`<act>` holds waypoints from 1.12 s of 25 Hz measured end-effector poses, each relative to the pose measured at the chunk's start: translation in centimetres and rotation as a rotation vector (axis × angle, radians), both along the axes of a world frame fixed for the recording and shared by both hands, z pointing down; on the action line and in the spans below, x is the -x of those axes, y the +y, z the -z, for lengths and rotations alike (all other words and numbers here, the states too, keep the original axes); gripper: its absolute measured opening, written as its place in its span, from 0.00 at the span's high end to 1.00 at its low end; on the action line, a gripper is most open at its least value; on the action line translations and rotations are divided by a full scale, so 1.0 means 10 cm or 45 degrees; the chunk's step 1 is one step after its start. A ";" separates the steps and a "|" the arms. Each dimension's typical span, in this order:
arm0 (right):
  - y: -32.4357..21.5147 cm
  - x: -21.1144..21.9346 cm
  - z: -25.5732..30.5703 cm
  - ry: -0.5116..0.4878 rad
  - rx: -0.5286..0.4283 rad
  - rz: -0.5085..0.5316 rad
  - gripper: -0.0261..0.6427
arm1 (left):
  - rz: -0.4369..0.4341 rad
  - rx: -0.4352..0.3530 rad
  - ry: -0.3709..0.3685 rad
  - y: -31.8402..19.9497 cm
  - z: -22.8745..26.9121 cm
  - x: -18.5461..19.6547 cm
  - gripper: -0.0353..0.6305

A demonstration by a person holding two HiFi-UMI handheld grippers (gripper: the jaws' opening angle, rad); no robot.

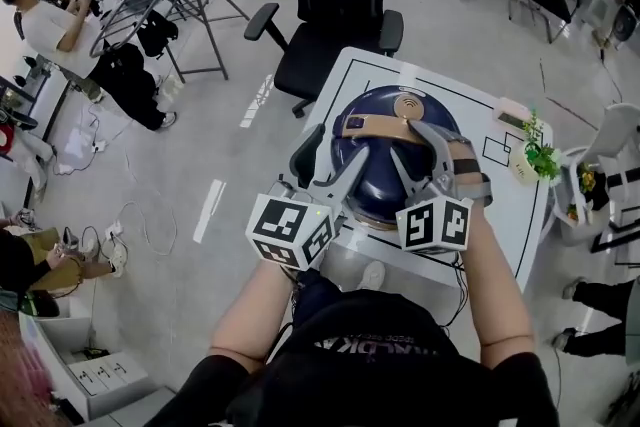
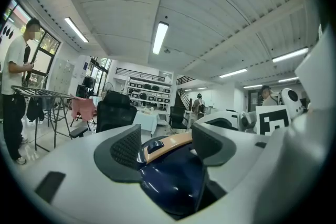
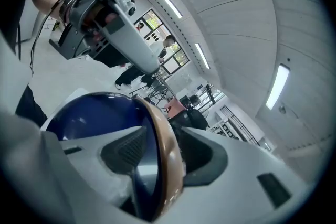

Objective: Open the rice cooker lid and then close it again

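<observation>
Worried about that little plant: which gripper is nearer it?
Right. The right gripper sits at the rice cooker's side facing the plant; the left gripper is beyond it, farther off.

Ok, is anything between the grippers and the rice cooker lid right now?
Nothing visible stands in the way. Both are at the cooker: on the left gripper the jaws stand apart over the blue lid, and on the right gripper they straddle the tan handle.

Rice cooker (image 1: 378, 170) — navy blue, tan handle (image 1: 385, 126); table (image 1: 508, 215) white, black lines.
</observation>
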State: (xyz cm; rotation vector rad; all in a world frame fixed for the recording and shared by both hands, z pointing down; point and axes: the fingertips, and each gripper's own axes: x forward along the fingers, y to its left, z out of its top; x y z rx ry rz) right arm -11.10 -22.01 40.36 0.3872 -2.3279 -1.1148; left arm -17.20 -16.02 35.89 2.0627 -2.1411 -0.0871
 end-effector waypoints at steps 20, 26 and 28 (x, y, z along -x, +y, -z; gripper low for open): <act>-0.09 0.41 -0.13 0.236 -0.176 -0.280 0.68 | -0.438 0.040 0.033 -0.43 -0.04 0.44 0.75; -0.13 0.41 -0.15 0.257 -0.173 -0.371 0.68 | -0.575 0.067 0.035 -0.55 -0.15 0.37 0.94; -0.14 0.40 -0.16 0.259 -0.166 -0.390 0.68 | -0.624 0.082 0.030 -0.58 -0.20 0.33 0.94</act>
